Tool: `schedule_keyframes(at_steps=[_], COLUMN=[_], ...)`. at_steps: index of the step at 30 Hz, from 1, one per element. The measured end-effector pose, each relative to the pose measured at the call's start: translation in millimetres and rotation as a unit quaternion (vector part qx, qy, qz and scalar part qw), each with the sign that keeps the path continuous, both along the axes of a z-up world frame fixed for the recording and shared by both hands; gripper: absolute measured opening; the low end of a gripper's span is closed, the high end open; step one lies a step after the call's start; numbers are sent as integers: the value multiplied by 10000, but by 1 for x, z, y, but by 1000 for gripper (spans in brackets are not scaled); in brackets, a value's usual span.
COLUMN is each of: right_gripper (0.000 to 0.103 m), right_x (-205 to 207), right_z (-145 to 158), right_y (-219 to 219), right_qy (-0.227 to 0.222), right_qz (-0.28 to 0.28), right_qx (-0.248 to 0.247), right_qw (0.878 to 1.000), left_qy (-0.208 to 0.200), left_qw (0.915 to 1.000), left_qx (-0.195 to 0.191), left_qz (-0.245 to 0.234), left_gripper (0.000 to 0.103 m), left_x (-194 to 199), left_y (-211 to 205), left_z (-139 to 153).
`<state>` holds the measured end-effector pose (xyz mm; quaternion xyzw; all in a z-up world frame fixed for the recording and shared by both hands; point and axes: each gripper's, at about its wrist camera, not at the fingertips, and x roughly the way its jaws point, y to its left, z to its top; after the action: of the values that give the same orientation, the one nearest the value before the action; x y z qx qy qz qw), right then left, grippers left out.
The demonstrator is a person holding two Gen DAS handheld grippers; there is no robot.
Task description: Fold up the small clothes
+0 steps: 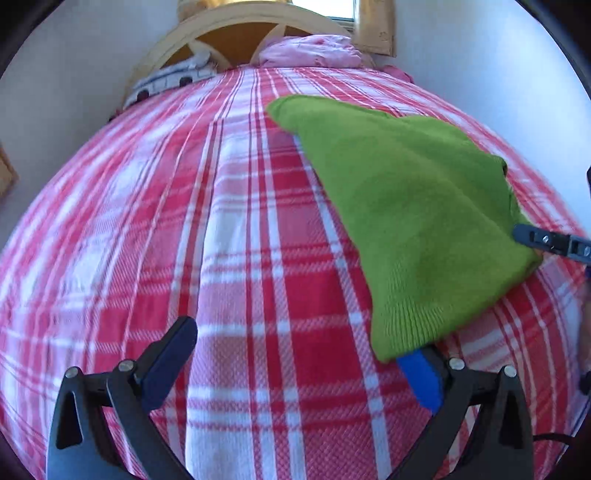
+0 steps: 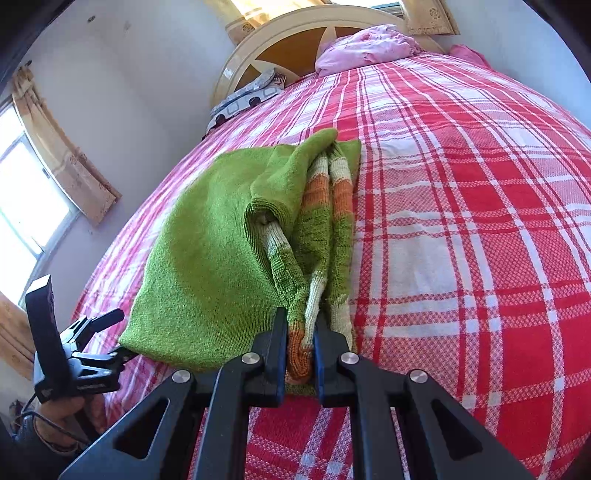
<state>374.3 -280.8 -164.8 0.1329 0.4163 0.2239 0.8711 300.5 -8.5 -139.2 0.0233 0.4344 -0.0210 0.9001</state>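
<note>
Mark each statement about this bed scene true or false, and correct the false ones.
1. The right tongs are shut on the green sweater. True.
2. The left tongs are clamped on the sweater. False: they stand wide open, with one finger tucked under the sweater's corner.
3. The sweater lies on a red and white checked blanket. True.
4. The sweater is plain green throughout. False: orange and cream stripes show along its folded edge.
5. A pink bundle of cloth lies at the headboard end. True.
6. The sweater hangs over the headboard. False: it lies on the blanket.
</note>
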Motion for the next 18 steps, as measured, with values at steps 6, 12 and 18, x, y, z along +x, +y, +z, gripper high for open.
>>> schedule_keyframes(at_steps=[6, 12, 18], right_gripper=[16, 25, 38], right_x=[-9, -30, 11], right_z=[10, 66, 70], right_y=[-8, 8, 82], right_qy=[-121, -1258, -1153], right_qz=[-171, -296, 966], right_qx=[-60, -467, -32], right_qw=[9998, 9905, 9886], left_qy=[178, -619, -901], left_qw=[9983, 9966, 9959], left_qx=[-382, -340, -49], left_qz=[-401, -434, -105], left_gripper=[103, 103, 103], left_x=[-29, -44, 33], left_y=[-14, -11, -17], left_z=[9, 48, 54])
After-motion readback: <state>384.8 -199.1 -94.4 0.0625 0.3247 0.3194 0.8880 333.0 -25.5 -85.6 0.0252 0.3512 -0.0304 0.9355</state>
